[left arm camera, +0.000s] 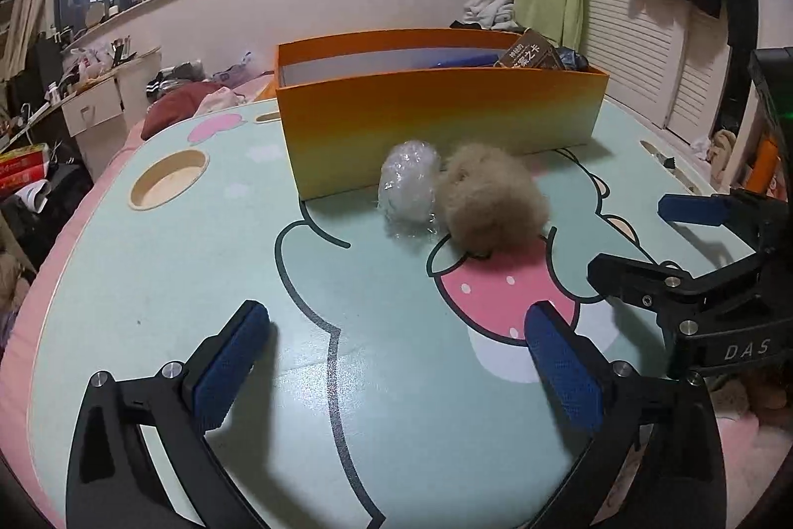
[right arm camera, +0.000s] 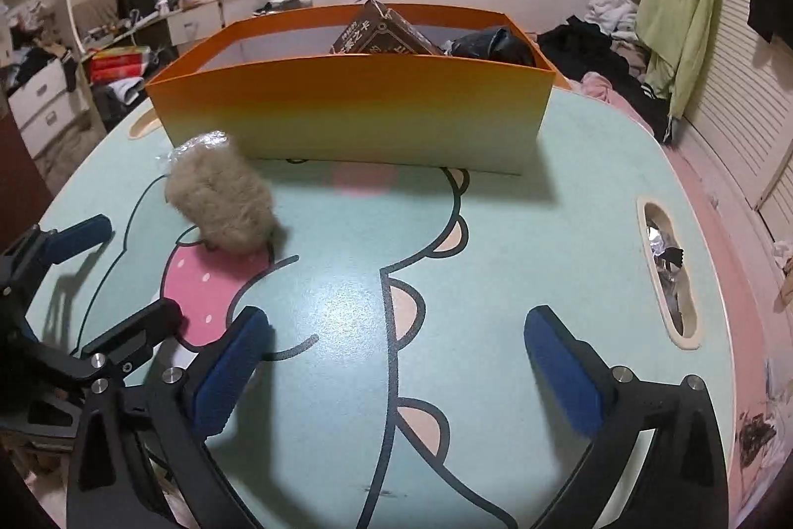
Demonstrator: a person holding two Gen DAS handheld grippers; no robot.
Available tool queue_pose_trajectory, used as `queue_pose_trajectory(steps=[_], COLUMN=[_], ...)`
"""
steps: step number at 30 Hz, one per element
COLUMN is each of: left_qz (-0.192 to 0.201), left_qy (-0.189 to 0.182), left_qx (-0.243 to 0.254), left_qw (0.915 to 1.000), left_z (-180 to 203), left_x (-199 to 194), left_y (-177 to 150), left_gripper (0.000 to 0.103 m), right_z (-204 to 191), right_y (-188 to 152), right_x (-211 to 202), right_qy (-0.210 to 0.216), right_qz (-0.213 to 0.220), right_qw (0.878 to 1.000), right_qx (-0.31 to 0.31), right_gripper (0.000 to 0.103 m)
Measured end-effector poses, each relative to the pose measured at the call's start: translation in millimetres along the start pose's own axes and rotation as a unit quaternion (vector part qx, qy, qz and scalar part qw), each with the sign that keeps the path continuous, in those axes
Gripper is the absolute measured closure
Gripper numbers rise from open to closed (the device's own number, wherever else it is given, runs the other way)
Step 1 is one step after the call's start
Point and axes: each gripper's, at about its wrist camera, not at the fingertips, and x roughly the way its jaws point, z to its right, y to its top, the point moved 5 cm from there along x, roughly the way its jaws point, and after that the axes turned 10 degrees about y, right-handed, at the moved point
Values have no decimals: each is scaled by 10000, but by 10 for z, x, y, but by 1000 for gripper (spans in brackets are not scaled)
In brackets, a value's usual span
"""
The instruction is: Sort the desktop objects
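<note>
A beige fluffy ball [left arm camera: 488, 199] lies on the mint cartoon table [left arm camera: 198, 261], touching a clear plastic-wrapped bundle [left arm camera: 409, 184] on its left, both just in front of the orange box [left arm camera: 441, 127]. My left gripper [left arm camera: 396, 360] is open and empty, a short way in front of them. In the right wrist view the fluffy ball [right arm camera: 223, 199] lies at the left, the bundle [right arm camera: 198, 143] peeks out behind it, and the orange box [right arm camera: 357, 110] holds a brown card box [right arm camera: 384, 33] and a dark item [right arm camera: 495, 45]. My right gripper [right arm camera: 396, 360] is open and empty over the table [right arm camera: 545, 241].
The right gripper shows at the right edge of the left wrist view [left arm camera: 694, 261], and the left gripper at the left of the right wrist view [right arm camera: 79, 296]. The table has a round cup hole [left arm camera: 168, 179] and an oval slot [right arm camera: 669, 271]. Clothes and clutter surround the table.
</note>
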Motion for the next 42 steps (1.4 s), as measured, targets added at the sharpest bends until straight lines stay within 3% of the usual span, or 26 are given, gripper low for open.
queue_pose_trajectory(steps=[10,34,36,37,41,42], left_qz=[6,6,6,10,2,1], left_qy=[-24,-27,-27,-32,-45,-46], left_qx=[16,23,24,20,16,19], left_qw=[10000,10000,10000,10000,10000,10000], left_z=[-27,9,12,11,64,58], left_x=[-95,-111,-114,-122,-31,67], left_y=[190,209,217,222,180,121], left_gripper=[0,0,0,0,0,0], right_z=[-1,16,3,64,221,185], right_y=[-20,-30,-18,12,225,284], right_x=[-23,-24,-72,-126,-238,-241], right_qy=[17,35,196,500,789,954], right_qz=[23,23,75,238,557,542], right_qw=[10000,10000,9998,9982,9934,9923], right_qx=[-16,-25,49,243,617,569], right_gripper=[0,0,0,0,16,16])
